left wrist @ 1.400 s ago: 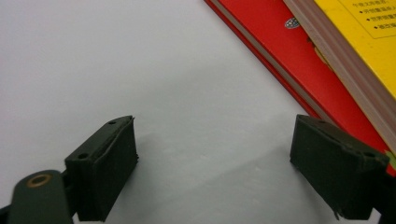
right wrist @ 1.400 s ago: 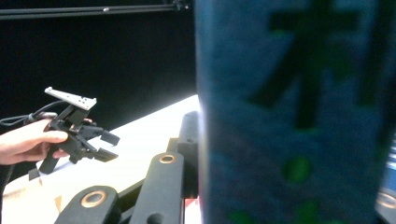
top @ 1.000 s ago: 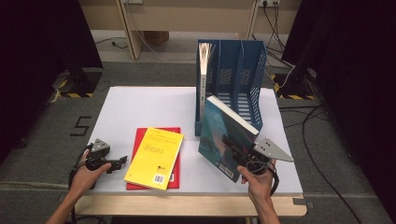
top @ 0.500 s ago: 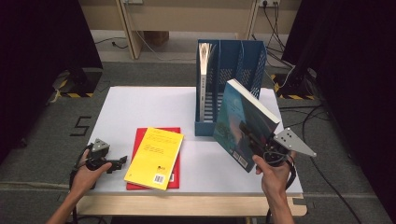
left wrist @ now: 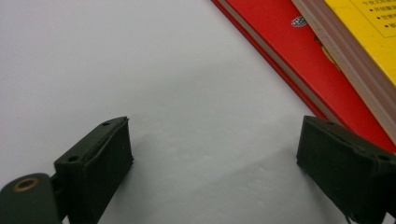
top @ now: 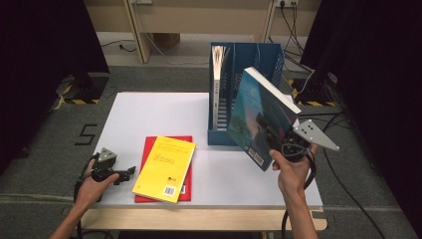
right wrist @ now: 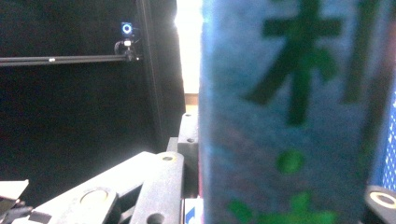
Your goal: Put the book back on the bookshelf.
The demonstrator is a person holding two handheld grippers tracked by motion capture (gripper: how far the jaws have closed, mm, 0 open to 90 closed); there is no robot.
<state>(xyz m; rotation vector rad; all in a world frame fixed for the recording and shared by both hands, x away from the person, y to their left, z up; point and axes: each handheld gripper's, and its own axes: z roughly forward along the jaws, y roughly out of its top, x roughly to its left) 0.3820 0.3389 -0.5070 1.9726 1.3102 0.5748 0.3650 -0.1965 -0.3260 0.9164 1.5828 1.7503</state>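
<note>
Right gripper (top: 272, 137) jaws clamp one blue book (top: 259, 117); left gripper (top: 124, 173) jaws wide, empty.

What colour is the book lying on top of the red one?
Yellow. The top book shows best in the high view, lying on the red book.

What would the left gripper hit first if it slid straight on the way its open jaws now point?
Probably the red book. The left gripper lies low over the white table, jaws open and just widened, nothing between them. The book's edge crosses ahead, the yellow book stacked on top; depth is unclear.
</note>
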